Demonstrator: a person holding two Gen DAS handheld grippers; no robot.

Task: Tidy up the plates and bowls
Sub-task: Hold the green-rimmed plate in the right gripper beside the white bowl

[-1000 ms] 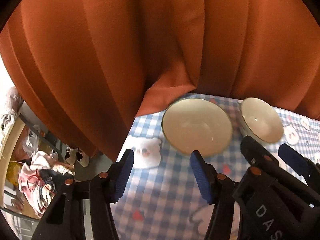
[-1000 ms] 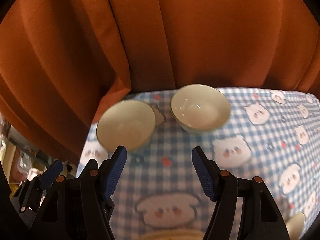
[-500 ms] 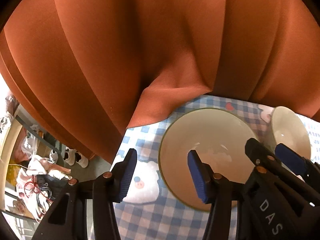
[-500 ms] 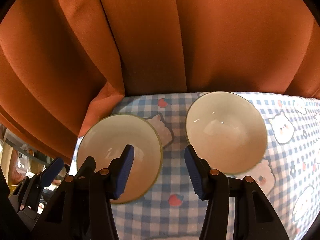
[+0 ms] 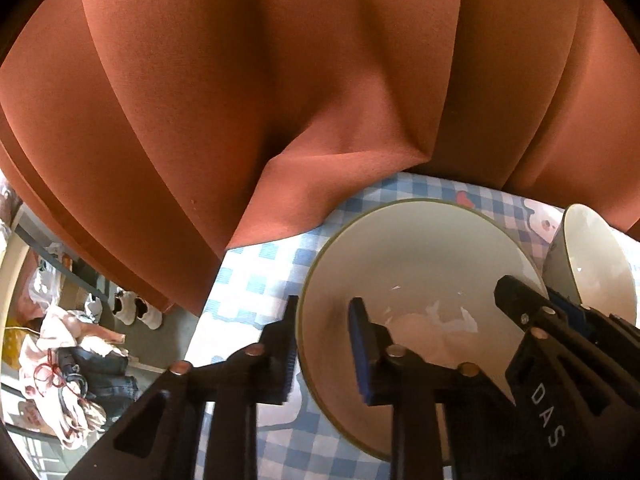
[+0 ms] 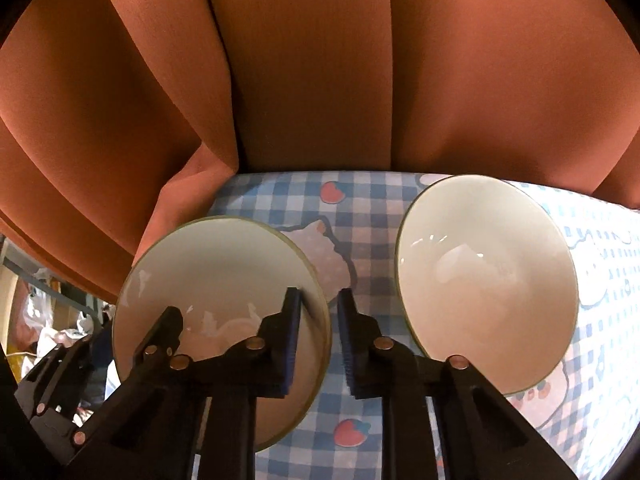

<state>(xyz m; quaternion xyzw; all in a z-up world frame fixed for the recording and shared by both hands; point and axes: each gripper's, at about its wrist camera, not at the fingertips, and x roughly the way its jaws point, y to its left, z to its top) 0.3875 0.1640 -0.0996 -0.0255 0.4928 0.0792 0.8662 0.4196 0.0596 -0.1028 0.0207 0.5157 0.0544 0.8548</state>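
Note:
Two cream bowls with green rims sit on the blue checked tablecloth near its far edge. In the left wrist view my left gripper point(image 5: 324, 354) is open and straddles the left rim of the left bowl point(image 5: 420, 272), one finger outside and one inside. In the right wrist view my right gripper point(image 6: 318, 344) is open and straddles the right rim of the same left bowl point(image 6: 224, 264). The right bowl point(image 6: 484, 276) stands apart to the right; it also shows in the left wrist view point(image 5: 596, 264).
An orange curtain point(image 6: 320, 80) hangs right behind the table's far edge. The tablecloth point(image 6: 360, 200) has bear and strawberry prints. Left of the table the floor holds shoes point(image 5: 136, 308) and a heap of clothes point(image 5: 68, 360).
Both grippers have moved forward and down to the left bowl. Their jaws have narrowed and now straddle its rim on opposite sides. The bowls have not moved.

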